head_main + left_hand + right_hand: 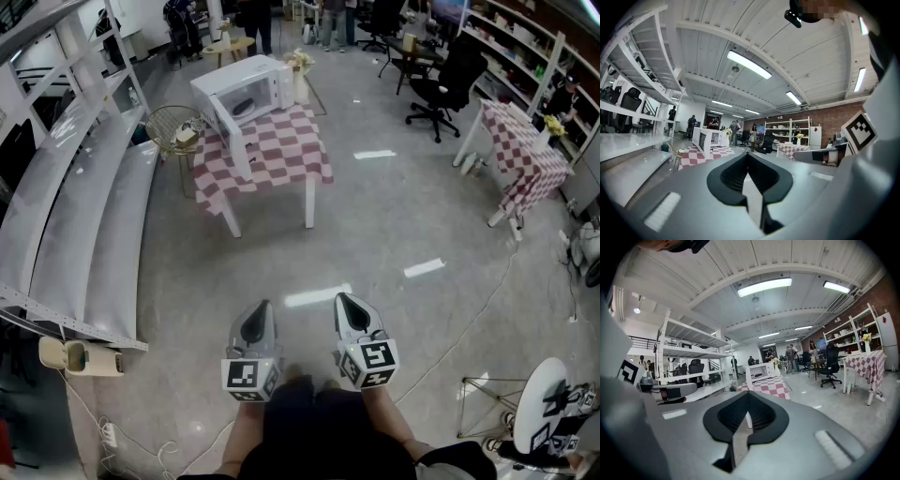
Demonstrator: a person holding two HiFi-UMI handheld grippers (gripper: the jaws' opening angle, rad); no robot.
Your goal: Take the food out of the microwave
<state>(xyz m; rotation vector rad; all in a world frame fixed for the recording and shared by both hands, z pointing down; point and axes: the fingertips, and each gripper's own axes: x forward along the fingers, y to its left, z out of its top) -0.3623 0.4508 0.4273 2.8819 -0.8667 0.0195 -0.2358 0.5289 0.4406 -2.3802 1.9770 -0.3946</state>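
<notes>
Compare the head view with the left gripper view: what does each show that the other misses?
Head view only: the person's legs, a round white stand, and the long floor gap to the table. Left gripper view only: ceiling lights, a brick wall, and the left gripper with jaws shut on nothing. Both: the microwave on that table, the shelving, the right gripper.
</notes>
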